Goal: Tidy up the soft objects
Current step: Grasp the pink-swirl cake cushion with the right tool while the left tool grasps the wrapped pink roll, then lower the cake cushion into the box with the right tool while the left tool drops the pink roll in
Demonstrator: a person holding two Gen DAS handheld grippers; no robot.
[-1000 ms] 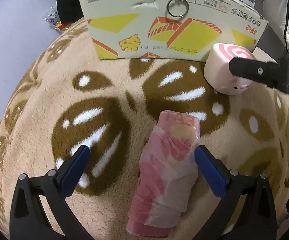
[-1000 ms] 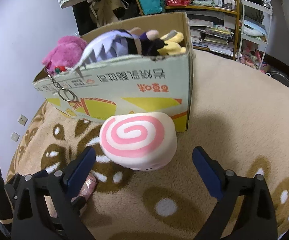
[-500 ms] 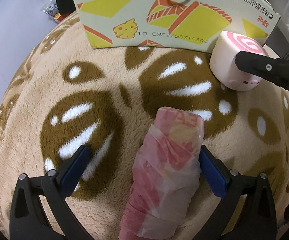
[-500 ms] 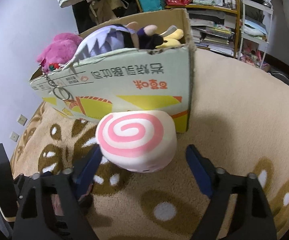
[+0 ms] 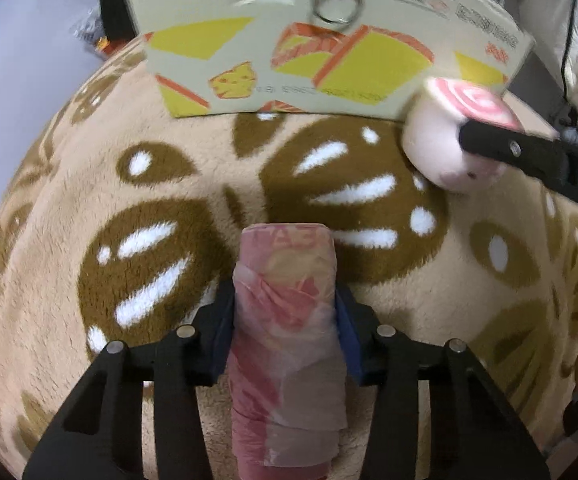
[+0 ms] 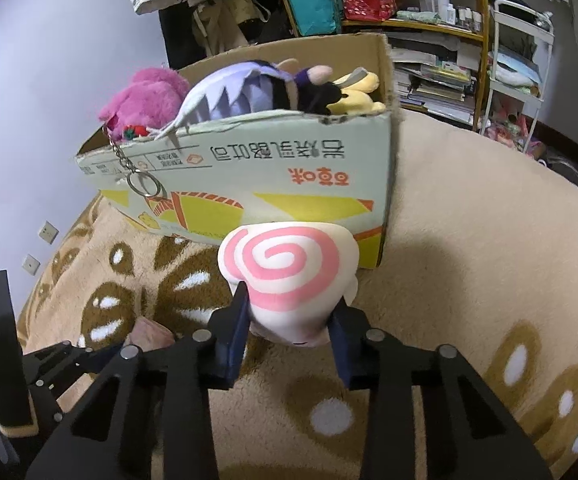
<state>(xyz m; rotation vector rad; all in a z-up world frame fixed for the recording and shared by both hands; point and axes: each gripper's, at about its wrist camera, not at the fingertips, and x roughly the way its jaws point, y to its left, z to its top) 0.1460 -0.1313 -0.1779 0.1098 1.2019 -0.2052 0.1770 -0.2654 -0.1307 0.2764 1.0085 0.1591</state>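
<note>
With the left gripper closing its jaws on the pink wrapped roll lying on the rug and the right gripper clamped on the swirl plush beside the cardboard box, we squeeze gently and lift both straight up to clear the box's rim.

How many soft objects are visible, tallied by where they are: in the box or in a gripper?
In the cardboard box: 3 (pink plush, purple-winged plush, yellow plush)
In grippers: 2 (swirl plush, pink wrapped roll)
Total: 5
</note>
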